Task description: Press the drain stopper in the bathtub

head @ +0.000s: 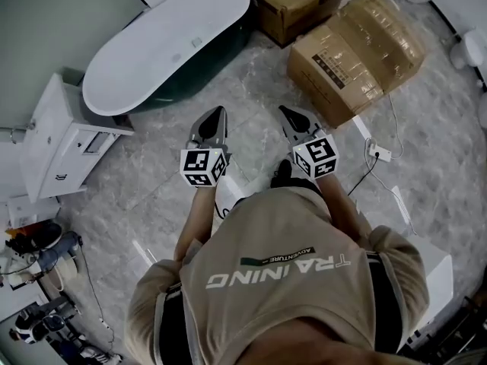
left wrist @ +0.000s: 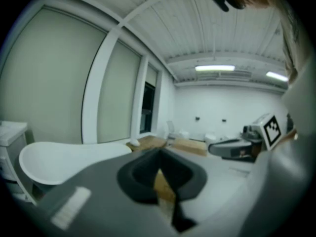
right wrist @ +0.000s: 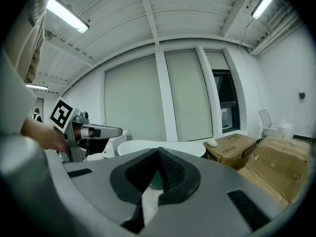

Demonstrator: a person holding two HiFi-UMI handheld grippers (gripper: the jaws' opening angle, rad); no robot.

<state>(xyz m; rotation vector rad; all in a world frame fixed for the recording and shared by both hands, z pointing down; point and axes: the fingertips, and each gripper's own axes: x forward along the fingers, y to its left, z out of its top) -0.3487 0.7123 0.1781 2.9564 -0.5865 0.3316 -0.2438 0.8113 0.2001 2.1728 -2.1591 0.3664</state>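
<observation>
Jaws of my left gripper (head: 221,111) and right gripper (head: 283,110) are together, empty. One tub (head: 167,44) ahead-left of them, two boxes (head: 300,2) (head: 358,55) ahead-right.

floor (head: 163,204): grey marble tile | walls (left wrist: 232,107): white | windows (right wrist: 133,102): tall, blinds down | strip lights (right wrist: 66,15): lit | cabinet (head: 53,139): white | boxes (head: 358,52): cardboard

Bare floor (head: 251,90) leads to the bathtub (head: 167,44), flanked by cardboard boxes (head: 358,55) and a white cabinet (head: 57,139).
</observation>
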